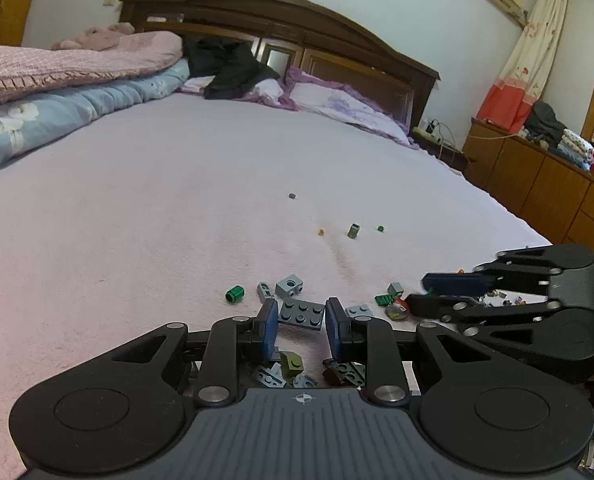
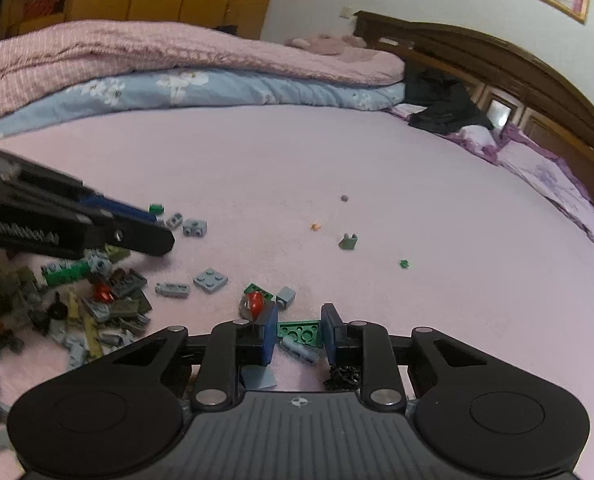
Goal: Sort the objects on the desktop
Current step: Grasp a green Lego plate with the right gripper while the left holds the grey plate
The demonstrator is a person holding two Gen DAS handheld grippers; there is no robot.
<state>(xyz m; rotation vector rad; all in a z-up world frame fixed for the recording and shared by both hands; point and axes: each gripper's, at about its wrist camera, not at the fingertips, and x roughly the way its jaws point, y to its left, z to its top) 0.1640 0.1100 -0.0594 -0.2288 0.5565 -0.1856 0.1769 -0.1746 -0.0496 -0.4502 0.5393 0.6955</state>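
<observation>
We see a dark grey plate (image 1: 301,313) sitting right between the blue pads of our left gripper (image 1: 301,316), both pads against its edges, so those jaws are clamped on it just above the pink bedsheet (image 1: 157,208). Over on the other side, our right gripper (image 2: 299,330) has a green plate (image 2: 301,333) caught between its pads the same way, jaws closed on it. Under the left gripper lies an olive brick (image 1: 291,363) among grey bits. Just ahead sit a light grey brick (image 1: 289,285) and a green cylinder (image 1: 234,294). In the right wrist view, a heap of mixed pieces (image 2: 77,304) spreads across the sheet to our left, with a square grey plate (image 2: 210,280) near it. Farther out, well apart, lie an olive piece (image 1: 353,231), a tiny orange piece (image 1: 321,231) and a small green stud (image 1: 381,229). Beyond them, folded quilts (image 2: 177,72) and the wooden headboard (image 1: 281,28).
</observation>
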